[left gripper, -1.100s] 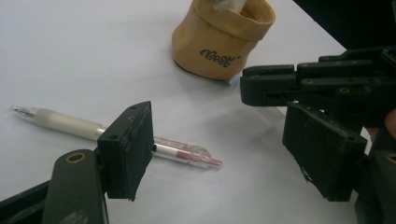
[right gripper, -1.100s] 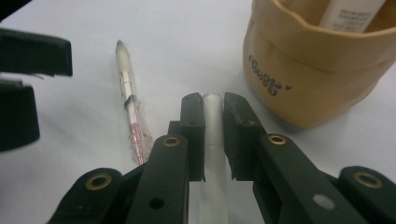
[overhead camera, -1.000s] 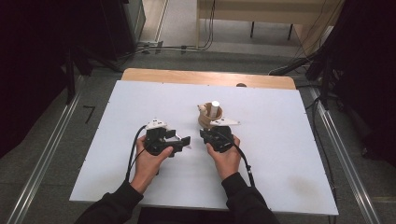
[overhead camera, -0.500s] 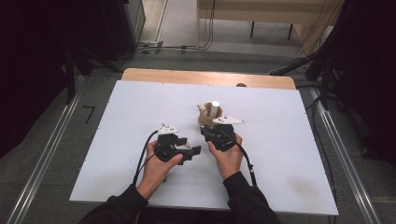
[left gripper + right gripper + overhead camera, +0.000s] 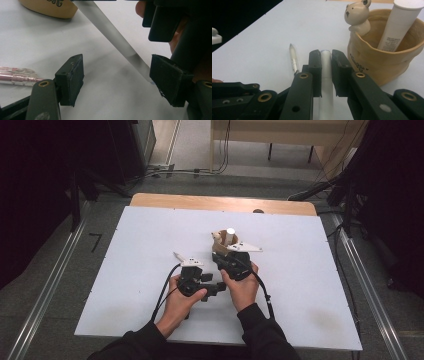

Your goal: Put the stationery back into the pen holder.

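Note:
My right gripper [image 5: 326, 55] is shut on a white frosted pen [image 5: 326, 75], just in front of a tan cup [image 5: 384, 62] with a bear figure [image 5: 357, 15] on its rim and a white tube [image 5: 399, 25] inside. In the high view the right gripper [image 5: 226, 261] sits close before the cup [image 5: 220, 247]. My left gripper [image 5: 216, 287] points across at it. The pen [image 5: 112, 32] slants down between the left gripper's [image 5: 117, 75] jaws, its tip by the right pad [image 5: 167, 75]. Those jaws have just been closing a little but stand apart, open.
A clear pink pen [image 5: 15, 77] lies on the white table [image 5: 125, 270] left of the left gripper's jaws; the right gripper view shows that loose pen [image 5: 293, 60] too. The table's wooden far edge [image 5: 200, 202] lies beyond the cup.
My left hand has moved right across the table, up to the right gripper. The right hand, pen and cup have stayed in place.

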`<state>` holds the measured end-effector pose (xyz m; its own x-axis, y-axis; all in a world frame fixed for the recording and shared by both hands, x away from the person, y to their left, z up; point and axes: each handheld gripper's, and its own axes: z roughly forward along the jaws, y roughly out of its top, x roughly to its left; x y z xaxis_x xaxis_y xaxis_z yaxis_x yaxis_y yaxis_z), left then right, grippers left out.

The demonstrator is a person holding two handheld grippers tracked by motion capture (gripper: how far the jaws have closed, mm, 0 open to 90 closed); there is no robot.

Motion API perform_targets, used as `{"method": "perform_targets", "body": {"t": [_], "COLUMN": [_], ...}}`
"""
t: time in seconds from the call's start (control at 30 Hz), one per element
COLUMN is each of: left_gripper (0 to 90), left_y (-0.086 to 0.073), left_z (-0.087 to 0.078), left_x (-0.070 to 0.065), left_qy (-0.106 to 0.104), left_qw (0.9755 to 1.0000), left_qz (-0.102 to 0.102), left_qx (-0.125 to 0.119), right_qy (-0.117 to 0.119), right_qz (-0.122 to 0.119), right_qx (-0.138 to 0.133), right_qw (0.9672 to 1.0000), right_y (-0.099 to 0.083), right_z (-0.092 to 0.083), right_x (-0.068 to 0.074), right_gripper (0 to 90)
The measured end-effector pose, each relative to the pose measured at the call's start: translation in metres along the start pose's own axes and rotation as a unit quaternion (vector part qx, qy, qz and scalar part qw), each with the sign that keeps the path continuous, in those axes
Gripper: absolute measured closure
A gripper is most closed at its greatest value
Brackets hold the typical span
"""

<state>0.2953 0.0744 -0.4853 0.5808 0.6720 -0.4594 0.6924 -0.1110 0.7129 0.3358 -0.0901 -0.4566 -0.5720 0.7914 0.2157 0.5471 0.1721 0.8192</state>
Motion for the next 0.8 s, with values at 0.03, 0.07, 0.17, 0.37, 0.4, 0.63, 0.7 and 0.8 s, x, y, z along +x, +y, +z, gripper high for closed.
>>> {"method": "perform_targets", "body": {"t": [0.03, 0.07, 0.17, 0.37, 0.4, 0.63, 0.7, 0.8], "left_gripper": [28.3, 28.4, 29.4, 34.2, 35.2, 43.8, 45.3, 49.5], "left_y": [0.000, 0.001, 0.002, 0.003, 0.003, 0.003, 0.003, 0.003], "left_z": [0.000, 0.001, 0.001, 0.006, 0.007, 0.010, 0.011, 0.011], "left_x": [0.000, 0.001, 0.003, 0.001, 0.001, 0.001, 0.001, 0.002], "left_qy": [-0.002, -0.005, -0.011, -0.023, -0.025, -0.034, -0.035, -0.037], "left_qw": [1.0000, 1.0000, 0.9998, 0.9995, 0.9994, 0.9990, 0.9989, 0.9988], "left_qz": [-0.003, -0.007, -0.016, -0.021, -0.022, -0.027, -0.029, -0.031], "left_qx": [0.000, -0.001, -0.005, -0.001, 0.001, 0.008, 0.008, 0.011], "right_qy": [0.002, 0.003, 0.006, 0.007, 0.008, 0.011, 0.012, 0.012], "right_qz": [0.002, 0.004, 0.006, 0.010, 0.010, 0.013, 0.012, 0.011], "right_qx": [-0.002, -0.002, -0.007, -0.011, -0.011, -0.014, -0.015, -0.016], "right_qw": [1.0000, 1.0000, 0.9999, 0.9999, 0.9999, 0.9998, 0.9998, 0.9997], "right_y": [0.000, 0.000, 0.001, 0.001, 0.001, 0.001, 0.001, 0.001], "right_z": [0.000, -0.001, -0.001, -0.001, -0.001, -0.002, -0.002, -0.002], "right_x": [0.000, 0.000, 0.000, 0.001, 0.001, 0.001, 0.001, 0.002], "right_gripper": [77.0, 77.0, 77.0, 77.0, 77.0, 77.0, 77.0, 77.0]}}
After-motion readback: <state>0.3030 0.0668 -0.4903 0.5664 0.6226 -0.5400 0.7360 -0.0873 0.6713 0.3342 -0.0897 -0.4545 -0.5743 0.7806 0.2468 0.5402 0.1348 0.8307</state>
